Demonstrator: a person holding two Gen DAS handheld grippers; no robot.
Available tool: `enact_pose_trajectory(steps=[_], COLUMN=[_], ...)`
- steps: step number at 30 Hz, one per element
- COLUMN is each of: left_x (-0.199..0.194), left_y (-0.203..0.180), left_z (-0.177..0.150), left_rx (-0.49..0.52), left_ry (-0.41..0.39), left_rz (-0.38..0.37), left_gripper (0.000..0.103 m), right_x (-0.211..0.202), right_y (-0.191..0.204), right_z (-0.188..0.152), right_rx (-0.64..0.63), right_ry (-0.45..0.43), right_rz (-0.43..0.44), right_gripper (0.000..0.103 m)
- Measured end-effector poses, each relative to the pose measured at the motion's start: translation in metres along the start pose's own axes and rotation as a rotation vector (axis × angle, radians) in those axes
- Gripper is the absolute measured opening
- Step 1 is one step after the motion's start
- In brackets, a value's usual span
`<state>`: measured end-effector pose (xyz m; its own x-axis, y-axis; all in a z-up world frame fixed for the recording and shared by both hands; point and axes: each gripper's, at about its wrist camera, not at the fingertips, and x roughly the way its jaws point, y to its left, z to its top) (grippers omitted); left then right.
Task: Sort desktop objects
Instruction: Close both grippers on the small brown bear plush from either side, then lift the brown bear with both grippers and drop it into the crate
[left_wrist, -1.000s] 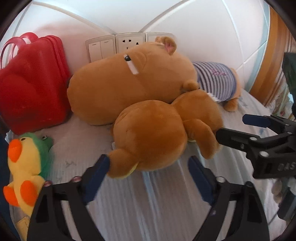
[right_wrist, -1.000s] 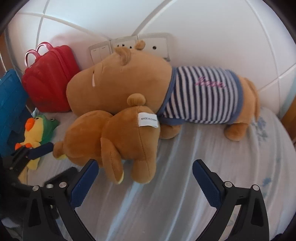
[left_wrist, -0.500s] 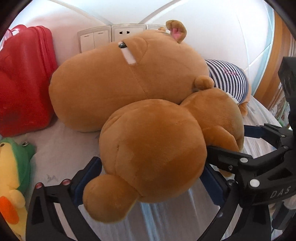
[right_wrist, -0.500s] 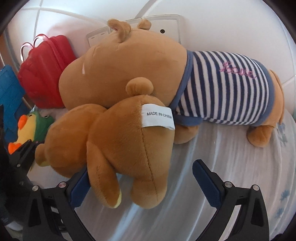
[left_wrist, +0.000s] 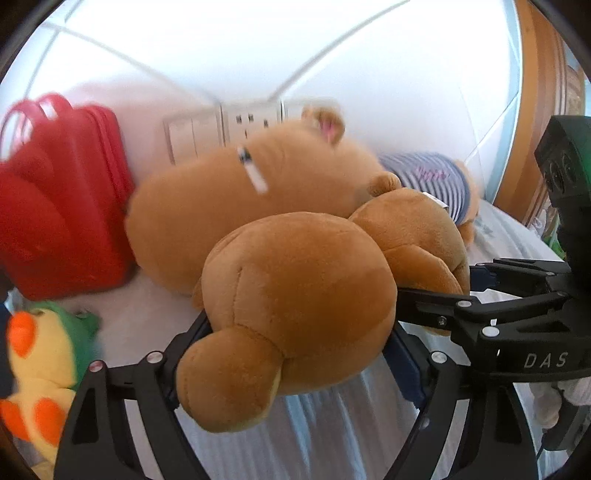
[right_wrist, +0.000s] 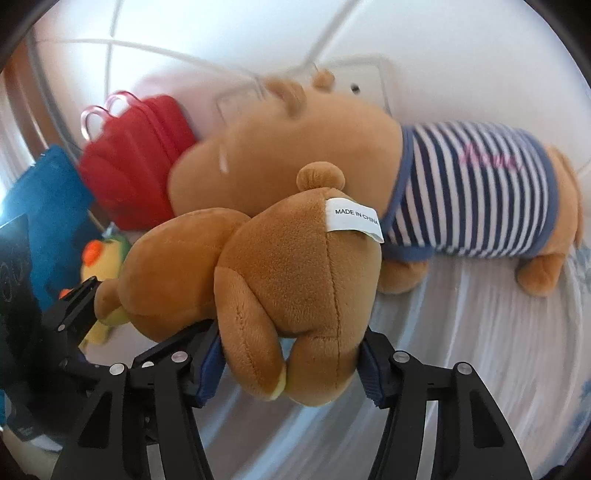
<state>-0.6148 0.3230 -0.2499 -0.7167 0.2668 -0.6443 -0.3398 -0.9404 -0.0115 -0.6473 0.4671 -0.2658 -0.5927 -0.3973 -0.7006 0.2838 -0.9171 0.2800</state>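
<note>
A white panelled wall with switches and a socket plate (left_wrist: 251, 122) backed a surface spread with a pale, faintly printed sheet (right_wrist: 480, 350); whether a table or a bed lay under it could not be told. Along that wall lay the large brown plush in a striped shirt (right_wrist: 476, 192), the landmark here, with its long axis parallel to the wall.

The small brown teddy (left_wrist: 303, 291) lay pressed against the front of the large plush, its own long axis roughly parallel to it. The left gripper (left_wrist: 295, 354) was closed partway around the teddy's round head, fingers pressing in from either side. The right gripper (right_wrist: 291, 354) was closed likewise on the teddy's body and legs, the end with the white label (right_wrist: 352, 218). Each gripper thus held one end, neither nearer than the other, and the teddy appeared lifted clear of the sheet, though blur left that uncertain.

At the head end of the large plush stood a red bag (left_wrist: 62, 199), and in front of it a yellow and green duck toy (left_wrist: 40, 350). Beyond the bag was a blue case (right_wrist: 48, 206). Carrying the teddy toward that end would probably mean passing over these.
</note>
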Motion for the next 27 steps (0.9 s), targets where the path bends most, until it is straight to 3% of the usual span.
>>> enact_pose_trajectory(steps=[7,14,21,27], left_x=[-0.073,-0.182,-0.299,-0.375], left_y=[0.008,0.047,0.117,0.184], left_z=[0.024,0.044,0.042,0.034], left_rx=[-0.001,-0.035,-0.104,-0.174], left_ry=[-0.085,-0.202,-0.289,-0.301], left_rz=[0.039,0.123,0.295,0.483], left_gripper=[0.085,0.085,0.085,0.086], right_x=[-0.05,-0.113,-0.156,-0.156], right_y=[0.044,0.132,0.257,0.375], right_z=[0.02,0.049,0.076,0.094], right_rx=[-0.053,-0.153,-0.283,-0.389], right_ry=[-0.07,-0.158,-0.217,-0.229], right_rz=[0.029,0.095,0.228,0.401], right_gripper=[0.06,0.06,0.06,0.06])
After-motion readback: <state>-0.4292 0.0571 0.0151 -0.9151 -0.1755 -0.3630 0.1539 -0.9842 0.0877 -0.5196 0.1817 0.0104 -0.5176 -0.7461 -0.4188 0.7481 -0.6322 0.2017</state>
